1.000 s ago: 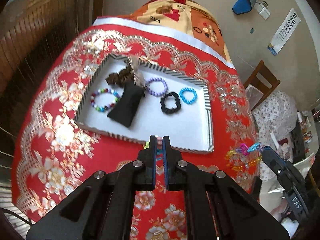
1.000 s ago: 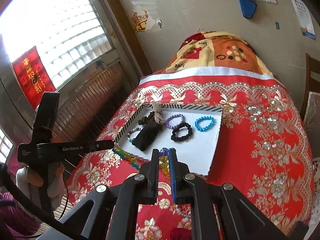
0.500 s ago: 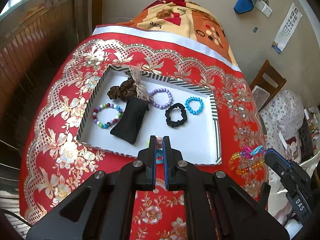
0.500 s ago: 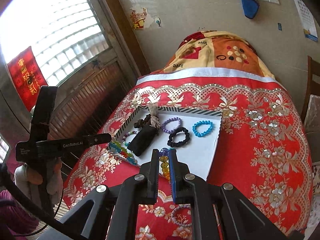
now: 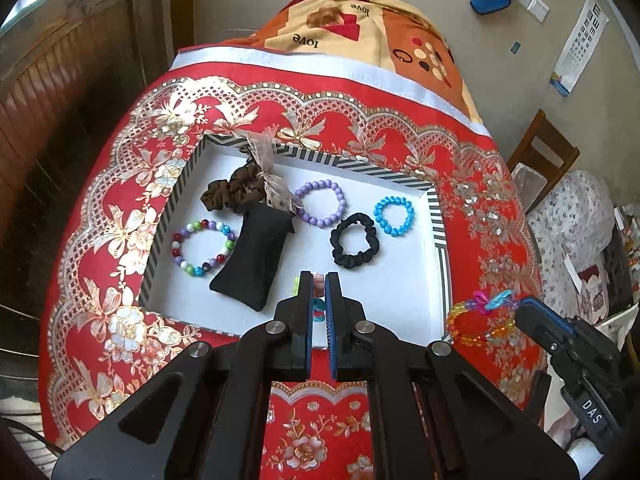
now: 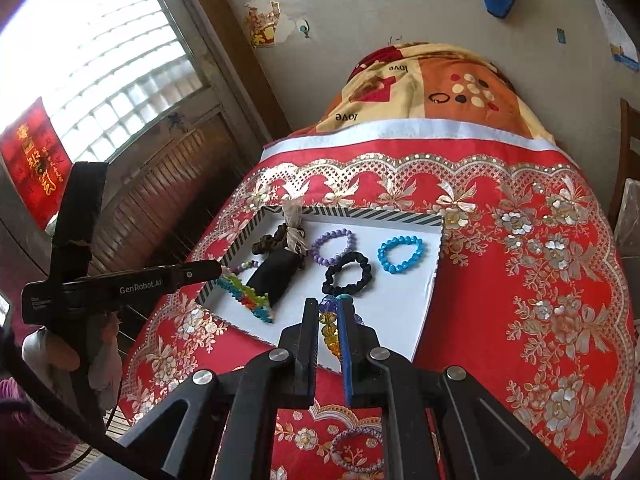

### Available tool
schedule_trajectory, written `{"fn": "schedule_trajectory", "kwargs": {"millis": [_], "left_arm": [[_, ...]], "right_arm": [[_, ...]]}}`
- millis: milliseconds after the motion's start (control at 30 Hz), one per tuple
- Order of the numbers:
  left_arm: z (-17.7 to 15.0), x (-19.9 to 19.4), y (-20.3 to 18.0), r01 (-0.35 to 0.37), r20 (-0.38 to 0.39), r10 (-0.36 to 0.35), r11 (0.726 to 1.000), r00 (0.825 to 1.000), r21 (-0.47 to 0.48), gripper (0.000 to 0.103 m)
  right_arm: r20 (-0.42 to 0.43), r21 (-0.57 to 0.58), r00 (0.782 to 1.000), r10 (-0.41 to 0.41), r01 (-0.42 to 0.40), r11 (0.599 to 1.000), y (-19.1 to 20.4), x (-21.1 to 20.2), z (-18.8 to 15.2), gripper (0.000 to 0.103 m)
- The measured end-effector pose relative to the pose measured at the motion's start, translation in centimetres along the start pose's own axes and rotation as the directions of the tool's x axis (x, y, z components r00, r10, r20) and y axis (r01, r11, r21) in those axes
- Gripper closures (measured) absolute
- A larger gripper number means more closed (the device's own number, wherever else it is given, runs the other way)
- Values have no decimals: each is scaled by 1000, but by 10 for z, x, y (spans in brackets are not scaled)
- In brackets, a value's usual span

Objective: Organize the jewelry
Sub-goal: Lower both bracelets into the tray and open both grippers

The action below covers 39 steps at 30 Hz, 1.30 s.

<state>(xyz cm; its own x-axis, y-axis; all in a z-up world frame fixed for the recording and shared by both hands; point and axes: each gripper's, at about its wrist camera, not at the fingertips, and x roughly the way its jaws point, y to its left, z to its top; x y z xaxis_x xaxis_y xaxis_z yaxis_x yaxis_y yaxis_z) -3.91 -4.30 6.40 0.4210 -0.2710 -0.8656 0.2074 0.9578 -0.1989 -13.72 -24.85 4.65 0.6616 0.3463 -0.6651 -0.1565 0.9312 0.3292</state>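
The left hand-held gripper (image 5: 319, 294) pinches a rainbow bead bracelet (image 6: 246, 298) over the near left side of the white striped-edge tray (image 5: 400, 304). The right hand-held gripper (image 6: 329, 322) grips a yellow-and-purple bead chain (image 5: 482, 316) above the tray's near right edge.

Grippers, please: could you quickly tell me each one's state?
Left gripper: shut on a multicolour bead bracelet.
Right gripper: shut on a translucent chain bracelet.
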Motion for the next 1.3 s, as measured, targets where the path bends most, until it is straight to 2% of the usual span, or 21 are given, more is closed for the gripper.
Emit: {"fn": "schedule_trajectory", "kwargs": {"millis": [467,733,900,1200,1233,1300], "left_arm": [[4,66,-2,30,-118,-29,1000,993,3,99],[24,112,20,10,-174,-17,999,985,-39,99],[39,131,26,12,-186,-22,998,982,-54,99],[49,147,26,36,-196,-47,998,980,-59,98],[49,147,25,41,-198,-52,997,979,-58,97],[48,148,25,48,-199,-58,997,978,-58,85]], "right_arm": [[-133,21,989,57,-54,998,-14,78,4,95],[-191,37,979,-77,85,996,-63,134,19,95],[-205,34,966,-158,169,985,-82,152,25,95],[-219,29,955,-198,209,977,-87,171,32,95],[-224,22,953,-203,213,977,-86,172,31,95],[-225,17,953,-204,213,977,-85,171,30,91]]}}
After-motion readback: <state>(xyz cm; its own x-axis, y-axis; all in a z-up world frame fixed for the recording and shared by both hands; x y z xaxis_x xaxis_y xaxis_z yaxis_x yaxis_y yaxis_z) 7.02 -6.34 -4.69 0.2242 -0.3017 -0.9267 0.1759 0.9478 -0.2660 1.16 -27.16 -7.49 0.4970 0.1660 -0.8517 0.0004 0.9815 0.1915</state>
